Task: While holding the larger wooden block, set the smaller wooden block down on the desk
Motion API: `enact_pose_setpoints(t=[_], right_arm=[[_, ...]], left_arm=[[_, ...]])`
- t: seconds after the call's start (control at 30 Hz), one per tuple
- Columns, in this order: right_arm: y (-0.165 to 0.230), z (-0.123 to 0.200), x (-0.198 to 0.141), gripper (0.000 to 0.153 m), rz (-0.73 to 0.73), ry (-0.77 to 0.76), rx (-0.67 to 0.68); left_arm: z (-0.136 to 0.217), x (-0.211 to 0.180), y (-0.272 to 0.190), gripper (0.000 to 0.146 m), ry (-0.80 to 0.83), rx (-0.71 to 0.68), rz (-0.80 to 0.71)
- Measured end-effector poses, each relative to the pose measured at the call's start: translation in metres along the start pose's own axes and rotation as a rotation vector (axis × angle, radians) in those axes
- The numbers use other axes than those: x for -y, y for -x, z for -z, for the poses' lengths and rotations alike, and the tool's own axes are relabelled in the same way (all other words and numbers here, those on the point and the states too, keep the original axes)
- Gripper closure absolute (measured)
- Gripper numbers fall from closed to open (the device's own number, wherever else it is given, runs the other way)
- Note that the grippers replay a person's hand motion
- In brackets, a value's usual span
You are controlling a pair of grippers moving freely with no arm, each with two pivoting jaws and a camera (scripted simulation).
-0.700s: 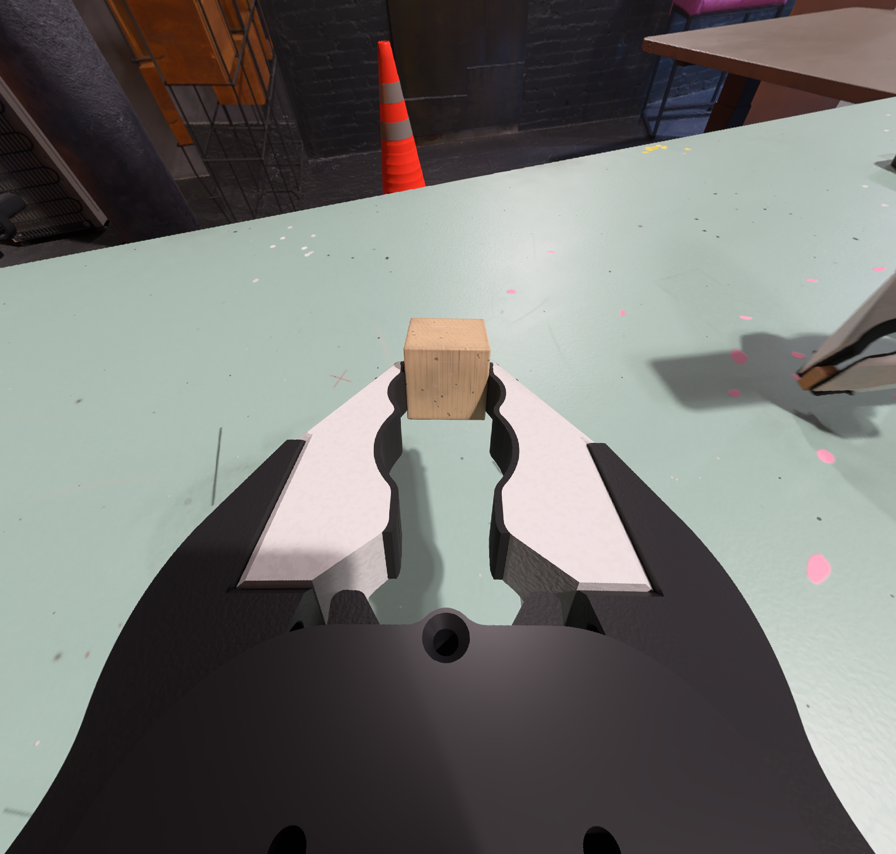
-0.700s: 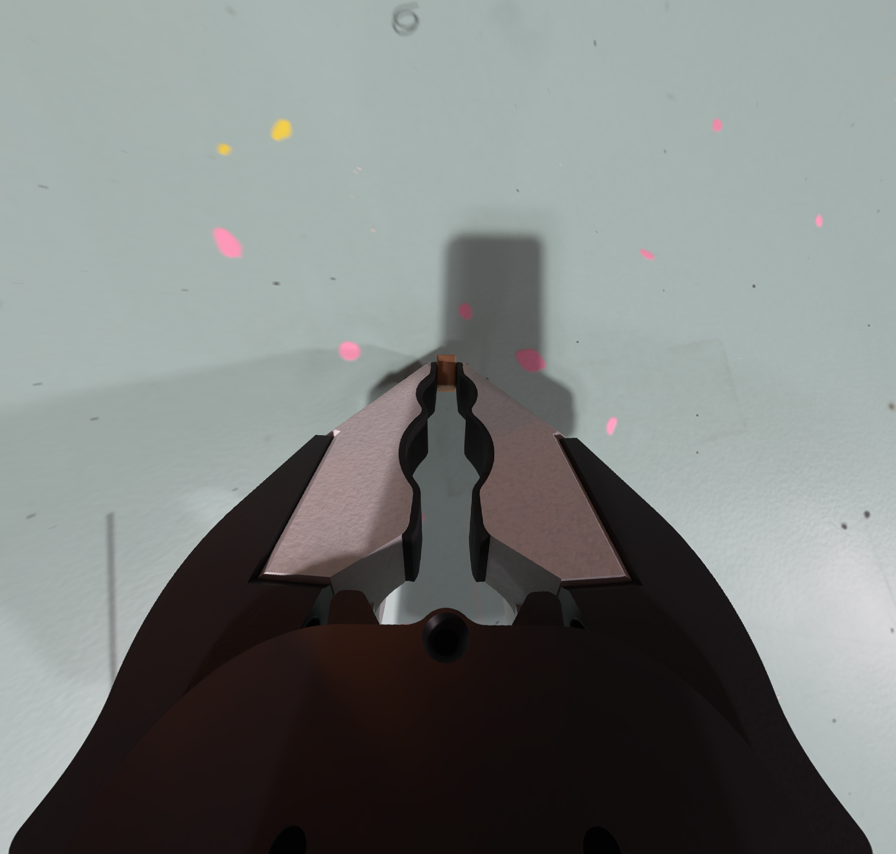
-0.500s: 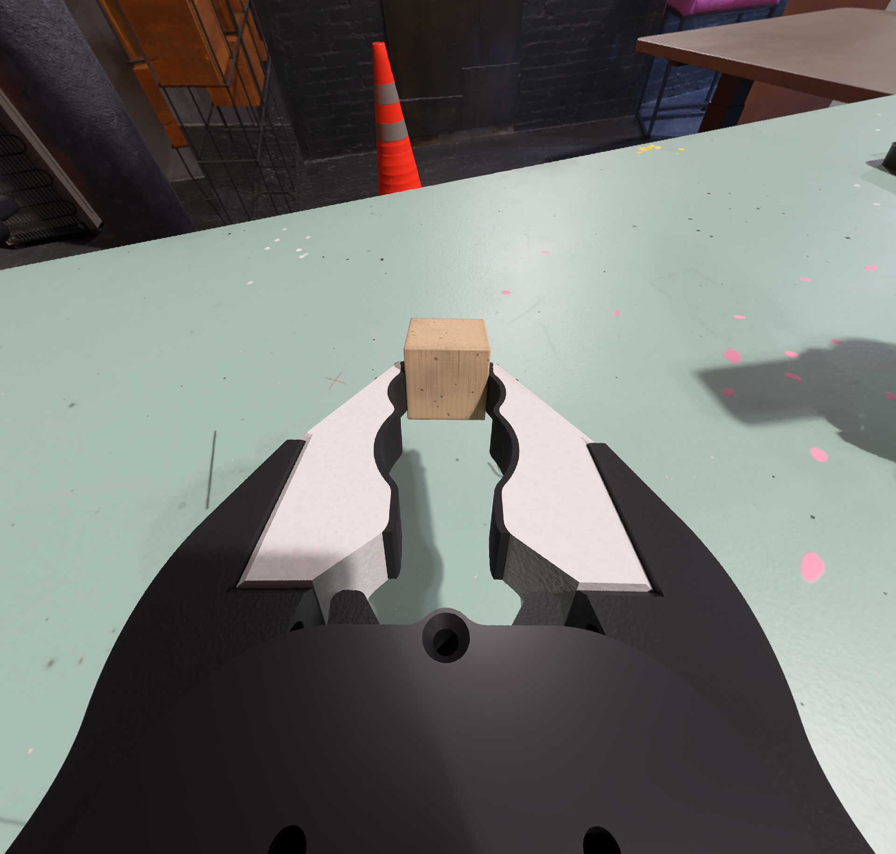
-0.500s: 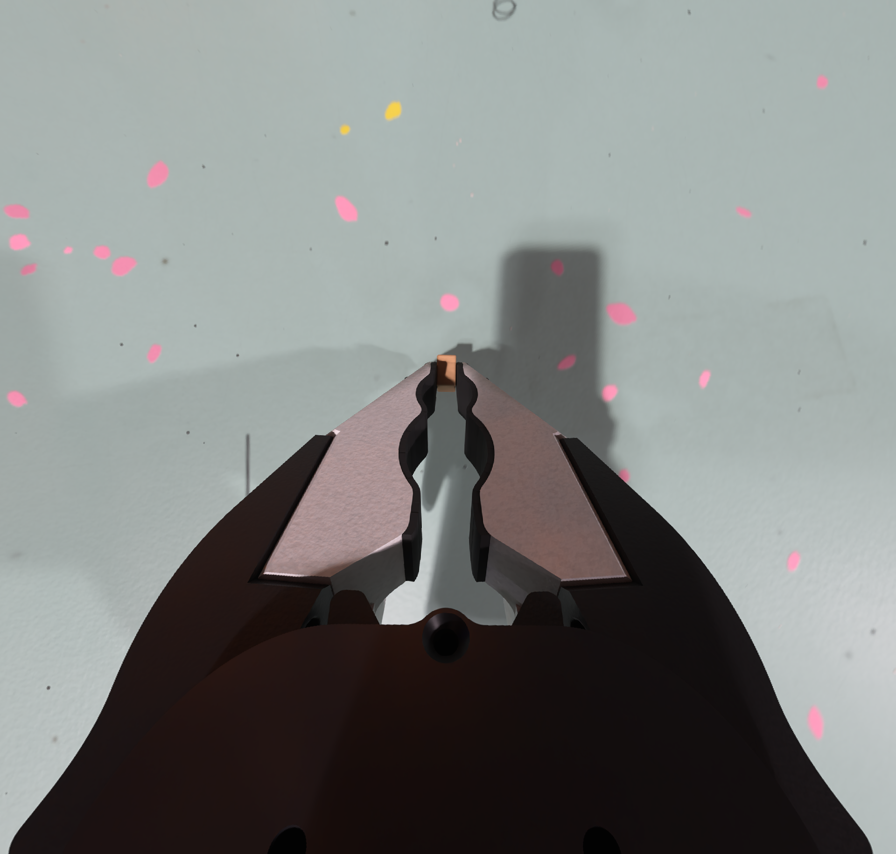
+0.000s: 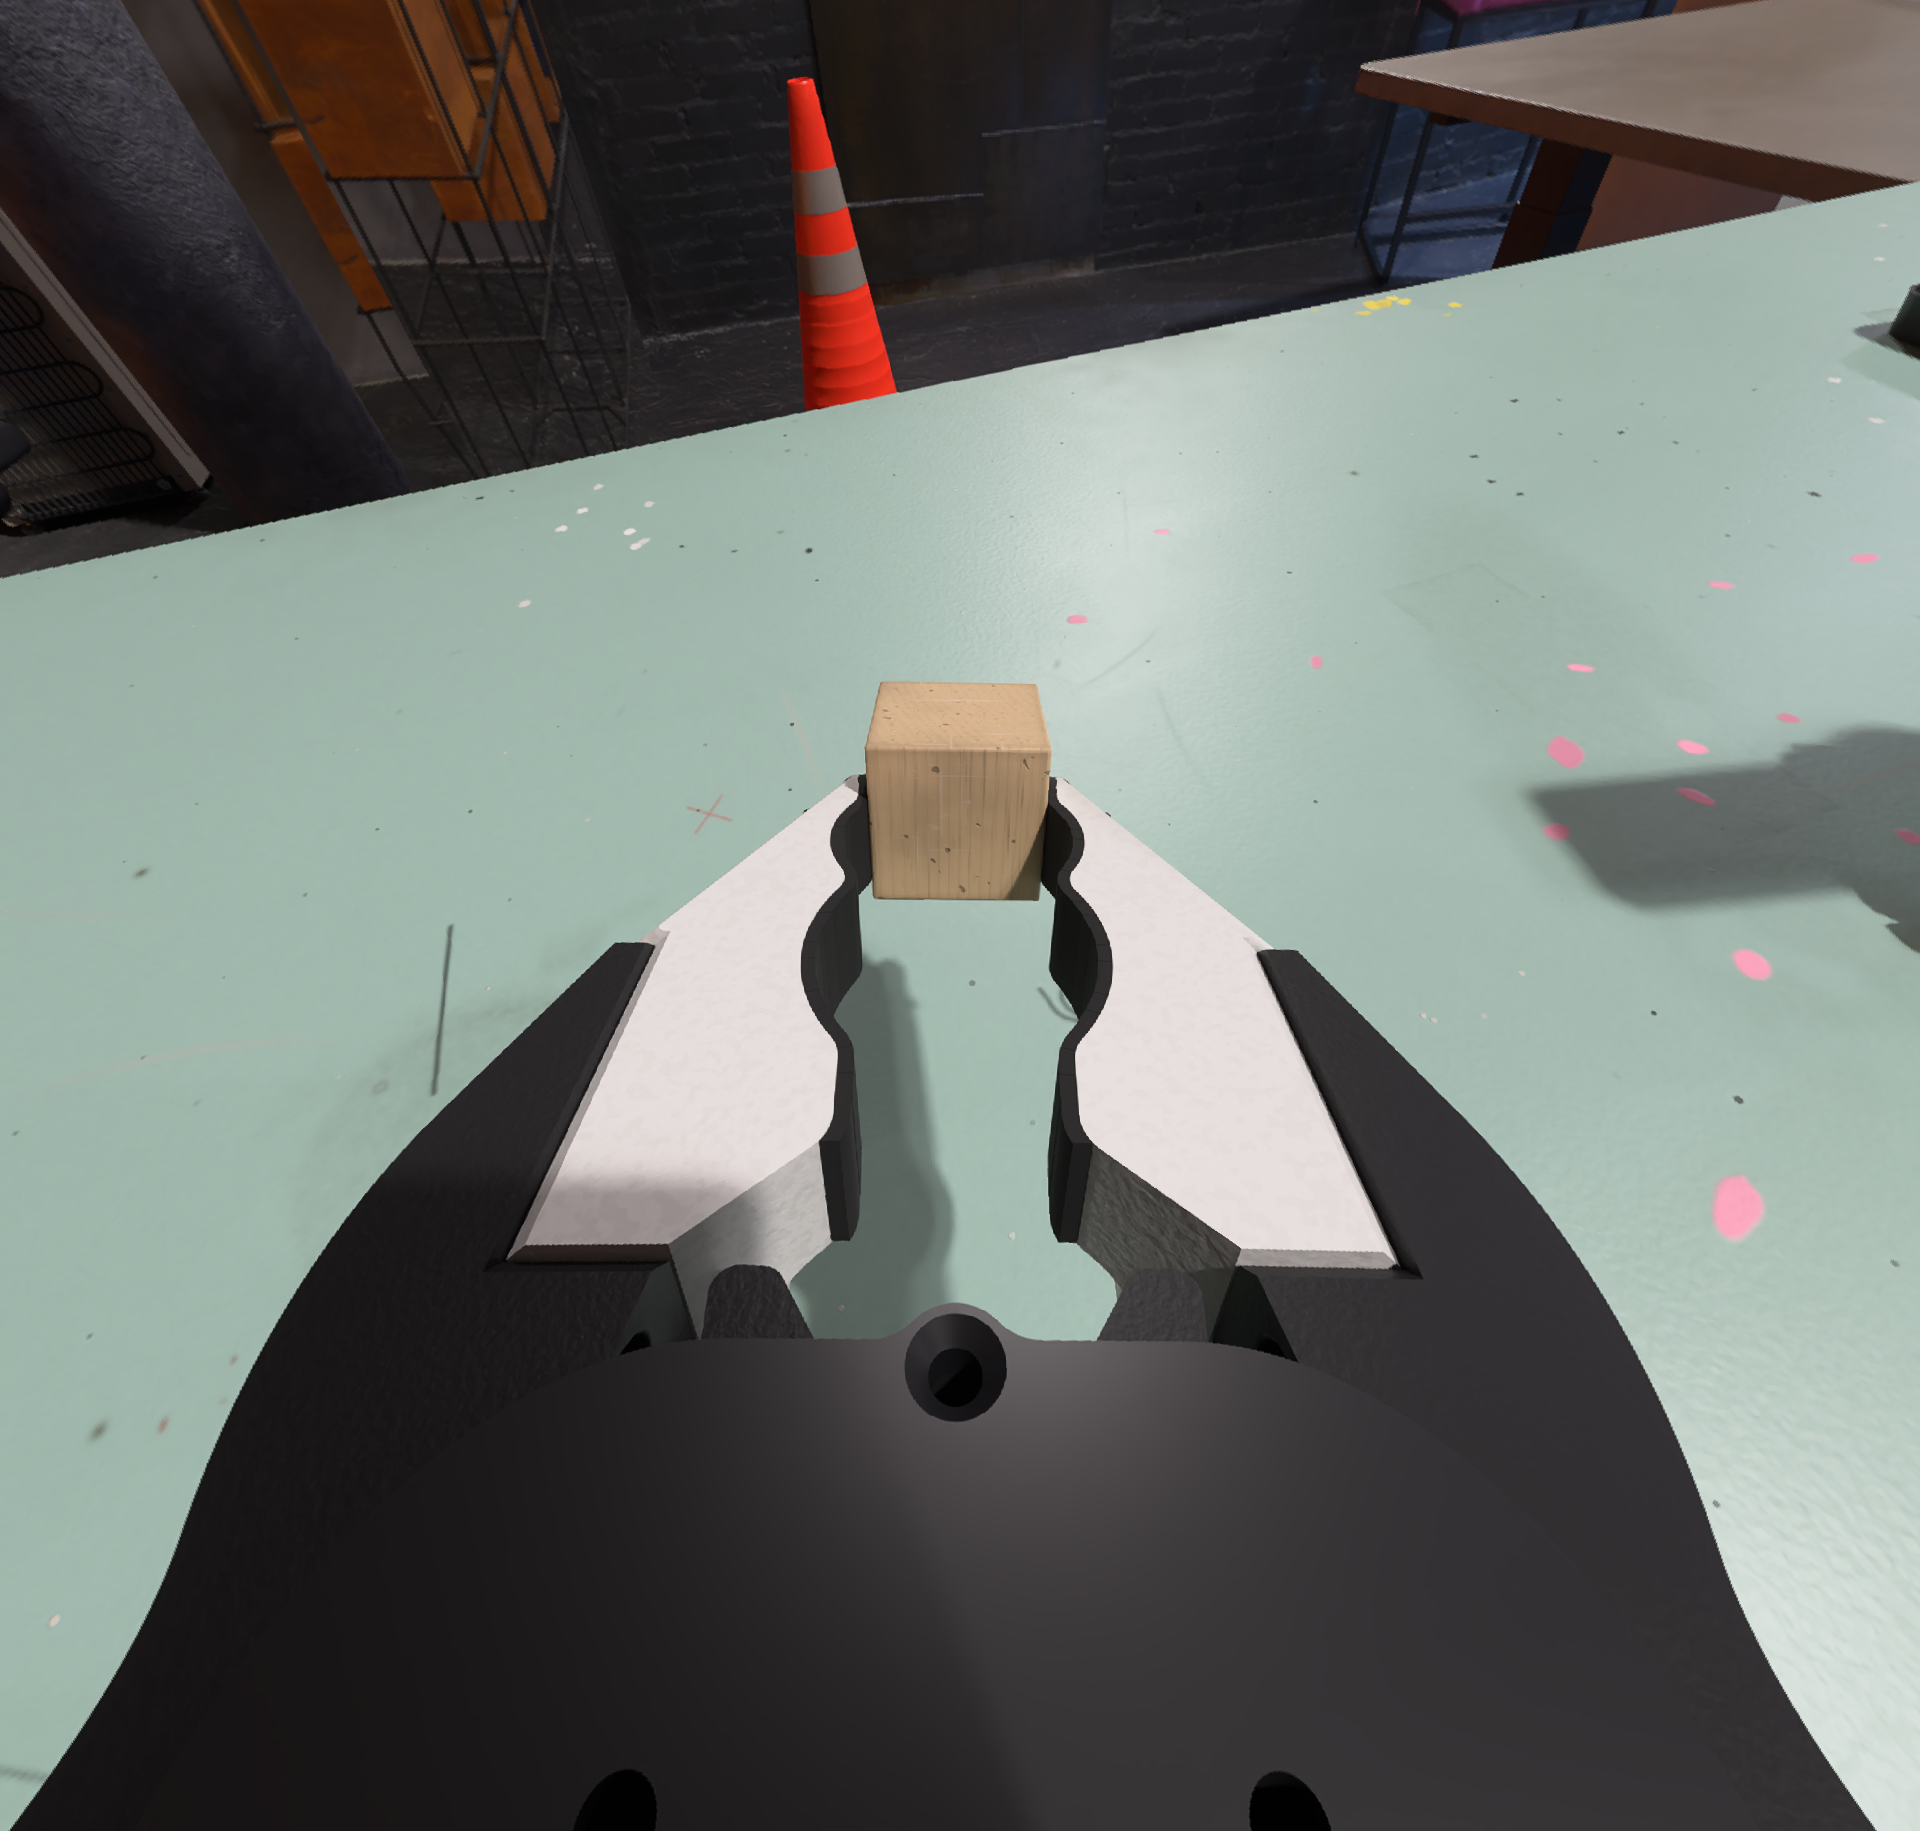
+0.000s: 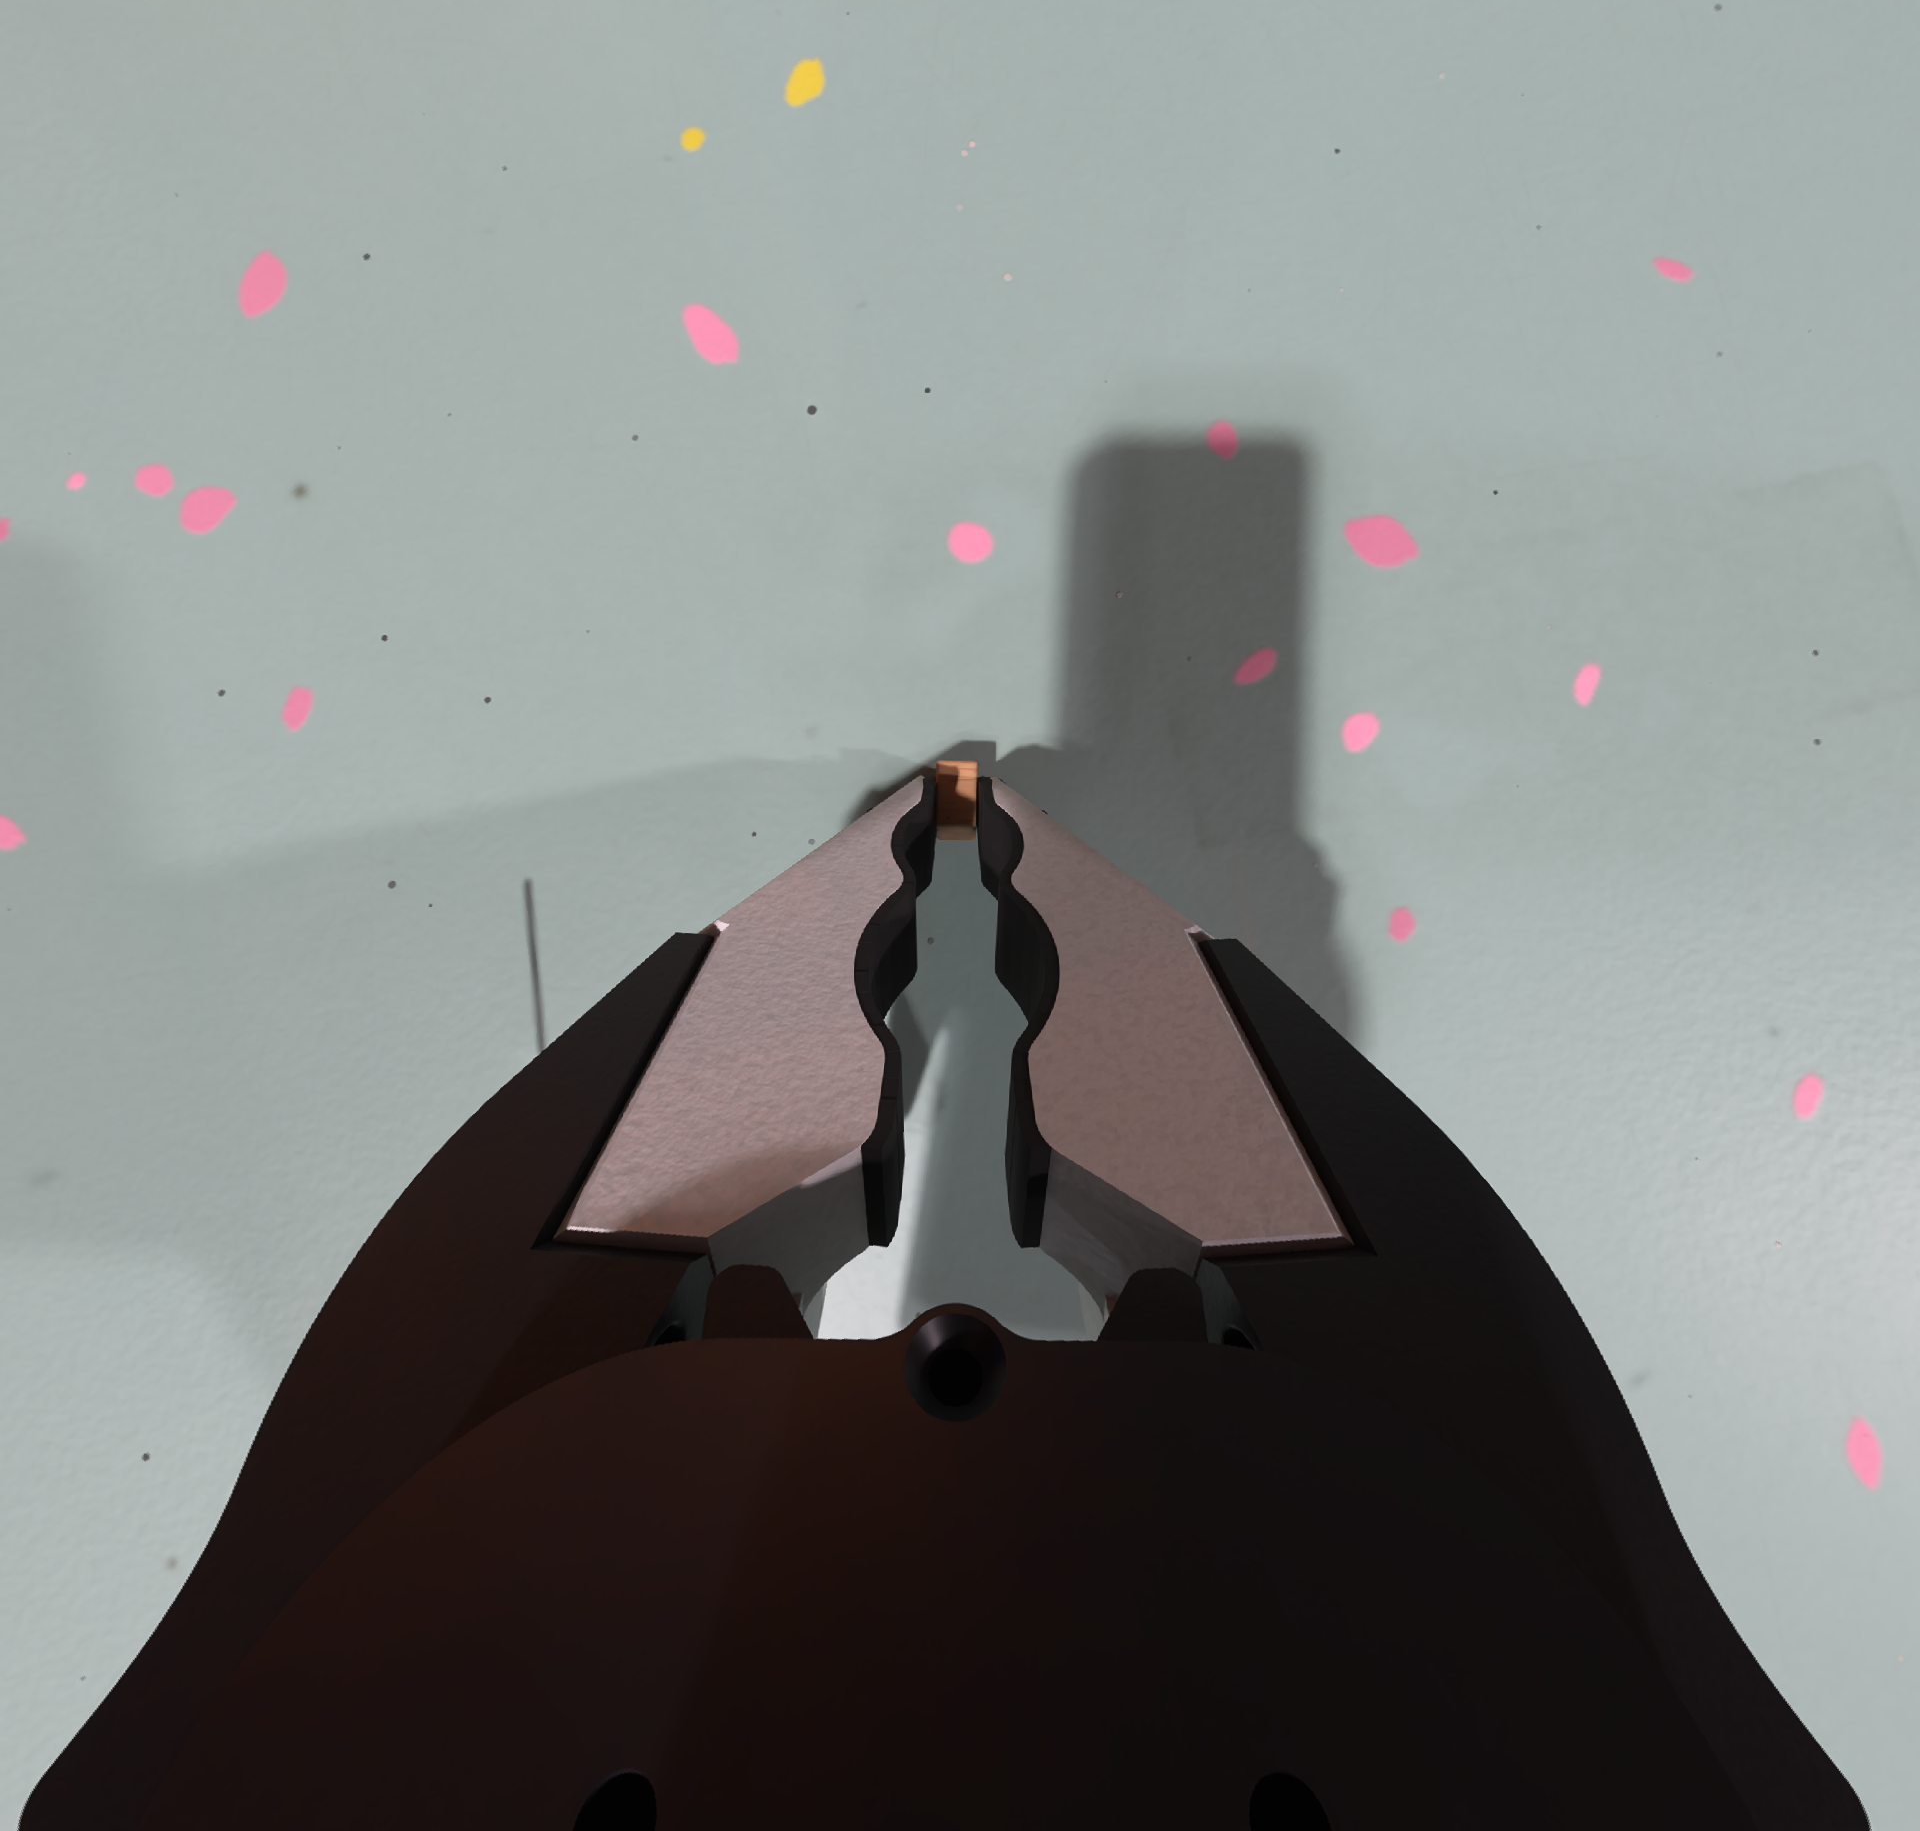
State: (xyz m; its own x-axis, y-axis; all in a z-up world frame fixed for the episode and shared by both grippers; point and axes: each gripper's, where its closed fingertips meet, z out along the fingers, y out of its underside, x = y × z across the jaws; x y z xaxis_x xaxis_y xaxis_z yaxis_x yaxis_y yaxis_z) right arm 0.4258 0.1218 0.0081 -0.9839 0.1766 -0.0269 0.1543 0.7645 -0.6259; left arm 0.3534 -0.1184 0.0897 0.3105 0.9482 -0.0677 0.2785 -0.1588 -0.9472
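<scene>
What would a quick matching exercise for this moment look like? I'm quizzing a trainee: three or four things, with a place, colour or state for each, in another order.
Things:
1. larger wooden block
2. smaller wooden block
3. traffic cone
4. desk

Descriptions:
A. pale green, flecked with pink
B. orange with grey bands, beyond the desk's far edge
C. clamped in the left gripper
D. pinched at the right gripper's tips

Pairs: 1-C, 2-D, 3-B, 4-A

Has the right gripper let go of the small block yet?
No, the right gripper is shut on the small block, pinched between its fingertips above the desk.
</scene>
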Motion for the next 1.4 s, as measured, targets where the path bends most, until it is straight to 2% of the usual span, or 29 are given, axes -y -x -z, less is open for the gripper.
enact_pose_setpoints(t=[0.3,0.5,0.6,0.67,0.73,0.8,0.9,0.97,1.07,1.13,1.3,1.4], right_arm=[[-0.006,0.016,0.005,0.139,-0.063,-0.065,-0.041],[-0.035,0.043,-0.004,0.142,-0.212,-0.183,-0.192],[-0.044,0.053,-0.006,0.143,-0.298,-0.272,-0.224],[-0.046,0.058,-0.001,0.143,-0.345,-0.356,-0.233],[-0.049,0.062,0.004,0.143,-0.360,-0.408,-0.248],[-0.056,0.068,0.009,0.143,-0.358,-0.452,-0.306],[-0.057,0.073,0.016,0.143,-0.350,-0.513,-0.305],[-0.054,0.075,0.019,0.143,-0.321,-0.540,-0.309],[-0.049,0.079,0.023,0.143,-0.258,-0.569,-0.343],[-0.047,0.079,0.024,0.144,-0.222,-0.573,-0.363],[-0.044,0.070,0.023,0.144,-0.163,-0.506,-0.383],[-0.044,0.068,0.022,0.144,-0.126,-0.485,-0.423]], left_arm=[[0.000,0.000,0.000,0.114,0.000,-0.004,0.004],[0.001,0.001,0.001,0.114,0.001,0.000,-0.007],[0.005,0.000,0.012,0.114,0.008,0.031,-0.012],[0.008,0.000,0.012,0.114,0.025,-0.032,0.021],[0.009,-0.004,0.000,0.114,0.075,-0.162,0.004],[0.011,-0.010,-0.012,0.114,0.149,-0.270,-0.095],[0.010,-0.024,-0.028,0.114,0.310,-0.433,-0.204],[0.008,-0.034,-0.022,0.114,0.426,-0.470,-0.243],[0.005,-0.050,-0.002,0.115,0.577,-0.517,-0.419],[0.001,-0.053,0.003,0.115,0.637,-0.569,-0.524],[-0.003,-0.052,-0.027,0.114,0.719,-0.804,-0.613],[-0.008,-0.055,-0.043,0.114,0.763,-0.843,-0.664]])
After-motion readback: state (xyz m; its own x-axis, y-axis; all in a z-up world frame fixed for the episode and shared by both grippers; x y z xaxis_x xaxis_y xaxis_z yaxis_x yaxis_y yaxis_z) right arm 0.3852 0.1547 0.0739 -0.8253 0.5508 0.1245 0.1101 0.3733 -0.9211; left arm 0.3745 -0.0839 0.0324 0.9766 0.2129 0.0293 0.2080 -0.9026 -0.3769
